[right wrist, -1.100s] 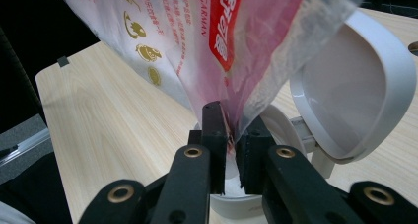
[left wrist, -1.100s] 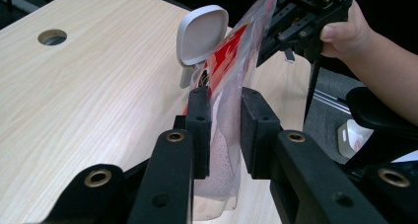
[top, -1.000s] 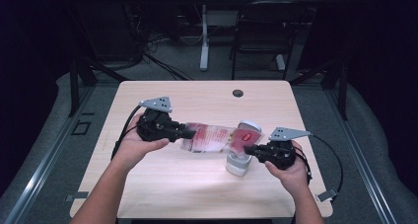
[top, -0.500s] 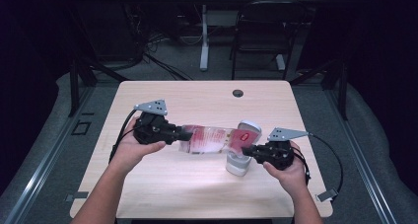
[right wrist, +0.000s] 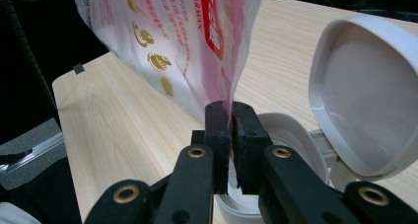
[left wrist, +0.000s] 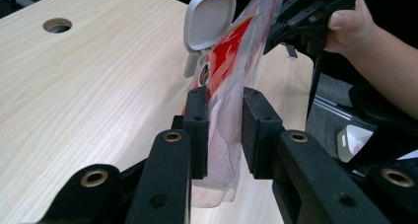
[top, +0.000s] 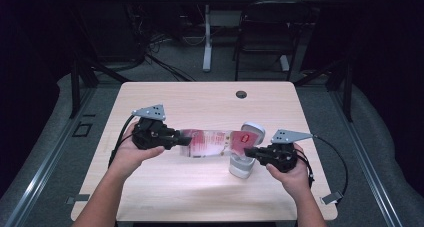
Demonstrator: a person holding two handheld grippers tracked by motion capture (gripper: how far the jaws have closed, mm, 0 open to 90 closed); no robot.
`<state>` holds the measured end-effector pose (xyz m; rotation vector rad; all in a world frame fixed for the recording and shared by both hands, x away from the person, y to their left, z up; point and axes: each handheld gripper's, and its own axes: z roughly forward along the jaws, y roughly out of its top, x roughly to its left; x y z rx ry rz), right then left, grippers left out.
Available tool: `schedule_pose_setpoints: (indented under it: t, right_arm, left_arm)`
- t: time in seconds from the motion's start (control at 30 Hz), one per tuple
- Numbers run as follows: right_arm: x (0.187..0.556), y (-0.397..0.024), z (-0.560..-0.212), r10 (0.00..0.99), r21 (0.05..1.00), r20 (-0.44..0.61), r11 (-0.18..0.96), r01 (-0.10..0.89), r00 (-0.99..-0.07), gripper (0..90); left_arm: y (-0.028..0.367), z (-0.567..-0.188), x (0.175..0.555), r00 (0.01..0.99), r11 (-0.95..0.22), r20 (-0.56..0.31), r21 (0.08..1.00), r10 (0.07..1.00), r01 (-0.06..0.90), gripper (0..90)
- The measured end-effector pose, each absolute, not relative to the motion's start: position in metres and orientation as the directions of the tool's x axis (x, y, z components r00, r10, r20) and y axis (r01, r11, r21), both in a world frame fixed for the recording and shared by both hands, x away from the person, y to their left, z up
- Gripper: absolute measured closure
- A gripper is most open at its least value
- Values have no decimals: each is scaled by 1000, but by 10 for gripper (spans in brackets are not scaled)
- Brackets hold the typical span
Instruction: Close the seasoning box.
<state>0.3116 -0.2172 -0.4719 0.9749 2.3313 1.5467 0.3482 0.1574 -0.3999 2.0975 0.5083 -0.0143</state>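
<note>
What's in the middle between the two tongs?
In the high view, the red and clear plastic bag stretches from the left tongs to the right tongs, held above the open white container.

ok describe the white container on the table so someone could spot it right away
On the light wooden table, look near the person's right hand. The white container stands under the clear red-printed bag held between both tools. Its flip lid, hinged open and upright, sets it apart.
</note>
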Motion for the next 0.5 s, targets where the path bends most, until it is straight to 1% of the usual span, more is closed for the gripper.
schedule_pose_setpoints:
  t: [0.5]
  right_arm:
    - [313, -211, -468, 604, 882, 187, 244, 403, -774, 886]
  left_arm:
    - [169, -414, 344, 906, -453, -214, 809, 367, 374, 751]
